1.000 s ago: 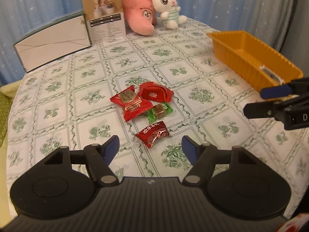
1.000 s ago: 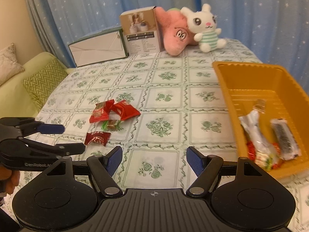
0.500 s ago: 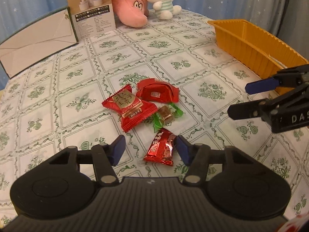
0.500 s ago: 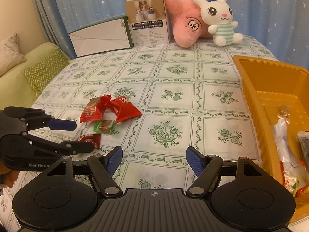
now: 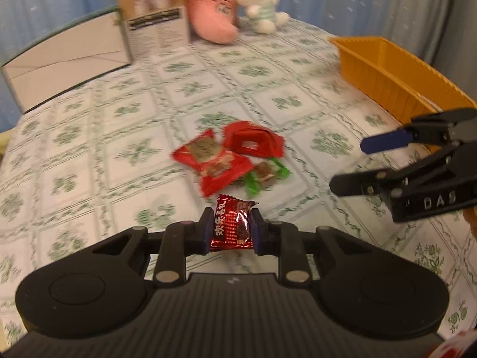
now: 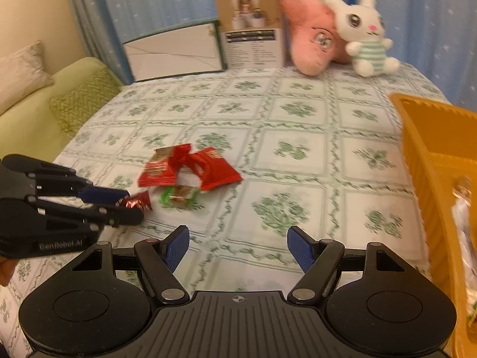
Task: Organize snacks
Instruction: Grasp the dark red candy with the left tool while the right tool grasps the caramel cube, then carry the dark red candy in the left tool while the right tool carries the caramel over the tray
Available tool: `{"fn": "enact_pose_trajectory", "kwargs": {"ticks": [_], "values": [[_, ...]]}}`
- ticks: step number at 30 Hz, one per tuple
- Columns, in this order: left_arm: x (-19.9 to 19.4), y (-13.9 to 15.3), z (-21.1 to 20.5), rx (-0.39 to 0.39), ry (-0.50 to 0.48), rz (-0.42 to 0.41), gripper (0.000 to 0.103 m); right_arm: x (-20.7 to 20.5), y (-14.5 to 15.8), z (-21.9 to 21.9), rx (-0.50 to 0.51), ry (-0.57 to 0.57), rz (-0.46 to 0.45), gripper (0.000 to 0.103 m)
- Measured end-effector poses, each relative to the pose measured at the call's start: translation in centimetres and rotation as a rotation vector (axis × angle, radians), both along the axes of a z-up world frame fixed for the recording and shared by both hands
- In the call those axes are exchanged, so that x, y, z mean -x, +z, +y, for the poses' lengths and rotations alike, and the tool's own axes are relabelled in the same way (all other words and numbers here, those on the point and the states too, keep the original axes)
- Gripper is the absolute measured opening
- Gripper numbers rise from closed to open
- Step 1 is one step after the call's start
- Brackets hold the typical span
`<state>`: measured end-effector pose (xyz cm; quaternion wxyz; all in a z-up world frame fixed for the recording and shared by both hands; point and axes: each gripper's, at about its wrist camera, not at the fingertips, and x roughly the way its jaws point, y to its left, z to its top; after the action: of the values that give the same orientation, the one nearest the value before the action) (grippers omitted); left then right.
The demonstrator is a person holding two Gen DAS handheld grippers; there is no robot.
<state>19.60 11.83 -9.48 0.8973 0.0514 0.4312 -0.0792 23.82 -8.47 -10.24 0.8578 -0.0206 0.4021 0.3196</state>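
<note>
My left gripper [image 5: 230, 229] has a small dark red candy packet [image 5: 231, 226] between its blue pads; the jaws are closing and both pads touch it. The right wrist view shows the same packet [image 6: 138, 201] in the left gripper [image 6: 132, 205], low over the tablecloth. Just beyond it lie two red snack packets [image 5: 213, 164] [image 5: 253, 143] and a green-wrapped candy [image 5: 265, 174]. My right gripper [image 6: 238, 249] is open with nothing between its fingers; it hovers right of the pile [image 5: 348, 164]. The orange tray [image 6: 423, 149] is at the right and holds several snacks.
At the table's far edge stand a white box [image 5: 68, 59], a printed carton [image 5: 155, 29], a pink plush [image 5: 208, 15] and a white rabbit plush [image 5: 256, 3]. A green sofa with cushions [image 6: 80, 104] lies beyond the left edge.
My left gripper has moved forward over the dark red candy and shut around it. My right gripper has come closer to the pile, still open.
</note>
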Motion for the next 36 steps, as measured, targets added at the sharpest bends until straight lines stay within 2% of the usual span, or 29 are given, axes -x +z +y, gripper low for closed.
{"fn": "enact_pose_trajectory", "kwargs": {"ticks": [4, 9, 10, 12, 20, 23, 25, 27, 31, 36], "values": [[0.3, 0.3, 1.5, -0.005, 0.102, -0.005, 0.023, 0.0, -0.2, 1.7, -0.012, 0.052, -0.01, 0.073], [0.2, 0.6, 3.7, 0.011, 0.237, -0.016, 0.023, -0.5, -0.6, 4.0, -0.016, 0.051, -0.009, 0.072], [0.3, 0.6, 4.0, 0.009, 0.251, -0.02, 0.023, -0.6, -0.6, 4.5, -0.009, 0.041, -0.01, 0.07], [0.3, 0.8, 4.5, 0.018, 0.268, -0.026, 0.023, -0.7, -0.9, 5.4, 0.001, 0.023, -0.008, 0.062], [0.3, 1.0, 4.8, 0.044, 0.267, -0.032, 0.023, -0.9, -1.1, 7.6, -0.032, -0.085, -0.007, 0.06], [0.3, 1.1, 4.8, 0.049, 0.266, -0.034, 0.023, -1.0, -1.3, 8.5, 0.0, -0.116, -0.01, 0.058], [0.4, 1.1, 4.9, 0.055, 0.266, -0.036, 0.023, -0.8, -1.4, 9.1, 0.036, -0.12, -0.037, 0.055], [0.4, 1.1, 4.9, 0.062, 0.267, -0.036, 0.023, -0.6, -1.4, 9.4, 0.069, -0.118, -0.059, 0.04], [0.4, 1.1, 4.9, 0.068, 0.259, -0.037, 0.023, -0.3, -1.5, 8.9, 0.088, -0.1, -0.071, 0.027], [0.5, 1.3, 4.3, 0.083, 0.233, -0.04, 0.023, 0.5, -1.2, 7.0, 0.093, -0.112, -0.075, 0.026]]}}
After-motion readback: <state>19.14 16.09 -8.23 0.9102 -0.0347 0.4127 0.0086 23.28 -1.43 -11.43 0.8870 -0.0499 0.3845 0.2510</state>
